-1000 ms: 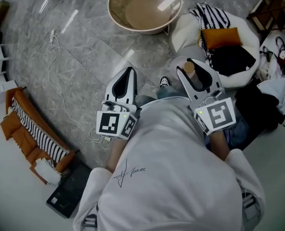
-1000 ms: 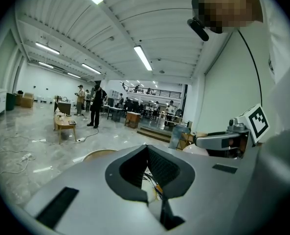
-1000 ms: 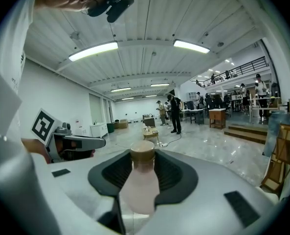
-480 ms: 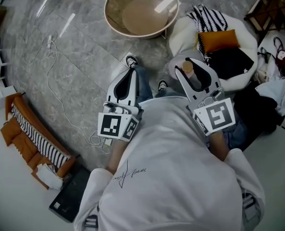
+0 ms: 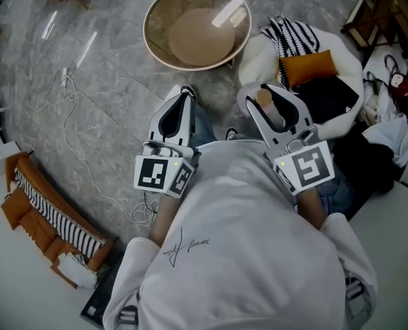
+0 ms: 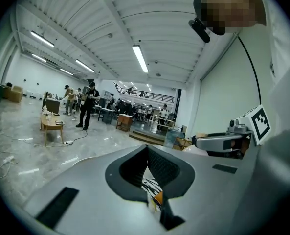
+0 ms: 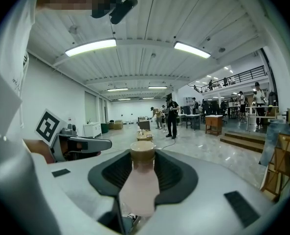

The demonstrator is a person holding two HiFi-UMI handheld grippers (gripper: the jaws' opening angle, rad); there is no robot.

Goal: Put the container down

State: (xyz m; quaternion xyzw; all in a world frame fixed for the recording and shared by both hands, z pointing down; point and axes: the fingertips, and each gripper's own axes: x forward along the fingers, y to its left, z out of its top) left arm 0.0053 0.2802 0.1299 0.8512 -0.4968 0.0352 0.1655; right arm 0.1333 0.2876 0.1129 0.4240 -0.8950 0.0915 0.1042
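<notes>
The right claw (image 5: 271,95) is gripping a pale pink plastic container with a round tan cap (image 7: 139,187), which is lying along its jaws with the cap toward their tips. Beside it, the left claw (image 5: 182,100) is pinching shut on nothing.

The head view looks steeply down onto the left gripper (image 5: 183,105), the right gripper (image 5: 267,100) and the marble floor (image 5: 107,81). Each gripper view sits close behind its own jaws, facing level across the hall, with the other gripper at its edge. In the right gripper view a bottle (image 7: 140,180) looms at centre.
</notes>
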